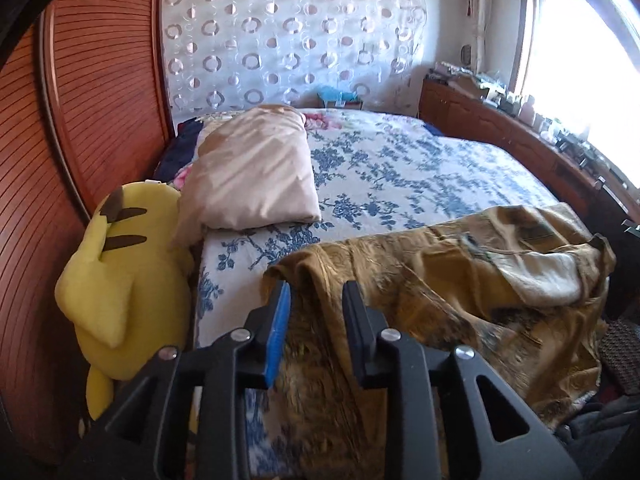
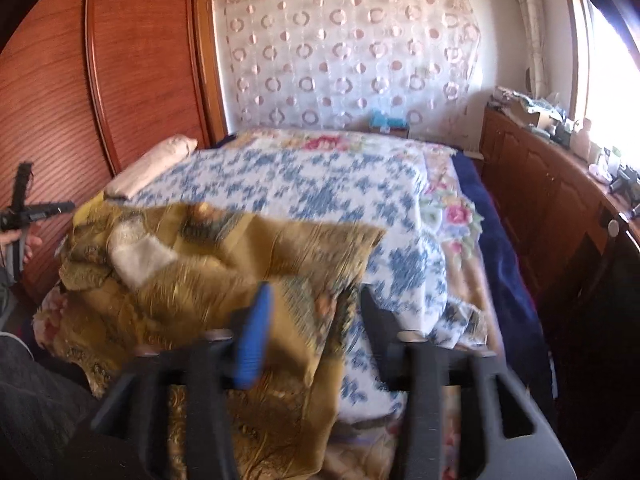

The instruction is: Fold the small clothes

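Observation:
A mustard-gold patterned garment (image 1: 460, 280) lies crumpled on the near edge of the bed, with a patch of white lining (image 1: 548, 276) showing. My left gripper (image 1: 316, 288) hovers over the garment's left corner. Its jaws stand a little apart, and the cloth shows in the gap, lying below them and not pinched. In the right wrist view the same garment (image 2: 200, 272) spreads to the left. My right gripper (image 2: 316, 294) stands wide open above the garment's right edge, with nothing between the pads.
The bed has a blue-flowered white quilt (image 1: 400, 168). A beige pillow (image 1: 256, 176) and a yellow plush toy (image 1: 120, 272) sit at its left, against a wooden wardrobe (image 1: 100, 100). A cluttered wooden cabinet (image 2: 540, 184) runs under the window. A person's dark trouser leg (image 2: 36, 400) is at lower left.

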`<state>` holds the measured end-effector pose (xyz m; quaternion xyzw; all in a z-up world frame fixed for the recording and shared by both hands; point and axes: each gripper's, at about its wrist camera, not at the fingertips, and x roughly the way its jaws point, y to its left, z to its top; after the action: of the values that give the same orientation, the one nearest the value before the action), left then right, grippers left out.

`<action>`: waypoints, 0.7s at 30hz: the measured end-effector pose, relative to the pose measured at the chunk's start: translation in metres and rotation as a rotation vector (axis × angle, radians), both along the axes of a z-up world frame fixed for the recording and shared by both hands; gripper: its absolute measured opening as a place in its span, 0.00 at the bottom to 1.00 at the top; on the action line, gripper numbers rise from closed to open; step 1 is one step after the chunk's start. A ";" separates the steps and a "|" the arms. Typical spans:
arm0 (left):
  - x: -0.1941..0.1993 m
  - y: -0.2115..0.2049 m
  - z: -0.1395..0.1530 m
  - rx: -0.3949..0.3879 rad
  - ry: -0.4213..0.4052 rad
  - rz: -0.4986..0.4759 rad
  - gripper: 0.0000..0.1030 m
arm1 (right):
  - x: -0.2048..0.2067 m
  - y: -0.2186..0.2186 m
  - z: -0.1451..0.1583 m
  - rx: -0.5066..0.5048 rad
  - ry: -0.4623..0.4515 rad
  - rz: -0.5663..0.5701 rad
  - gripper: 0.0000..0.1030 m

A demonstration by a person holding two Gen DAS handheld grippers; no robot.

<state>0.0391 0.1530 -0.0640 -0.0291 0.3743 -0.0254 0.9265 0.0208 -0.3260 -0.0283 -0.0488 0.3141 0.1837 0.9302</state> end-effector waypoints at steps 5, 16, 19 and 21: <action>0.028 -0.004 -0.015 -0.009 0.044 -0.010 0.25 | 0.024 -0.004 -0.001 -0.026 -0.016 -0.030 0.63; 0.061 -0.003 -0.050 0.046 0.127 0.046 0.30 | 0.078 0.015 -0.026 -0.032 0.022 -0.029 0.63; 0.061 0.001 -0.051 0.028 0.117 0.057 0.32 | 0.085 0.021 -0.029 -0.043 0.025 -0.024 0.63; 0.061 0.001 -0.052 0.026 0.106 0.058 0.33 | 0.088 0.025 -0.030 -0.046 0.028 -0.017 0.63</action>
<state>0.1003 0.1544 -0.1161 -0.0290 0.4223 0.0080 0.9060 0.1086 -0.3009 -0.0584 -0.0650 0.3318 0.1691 0.9258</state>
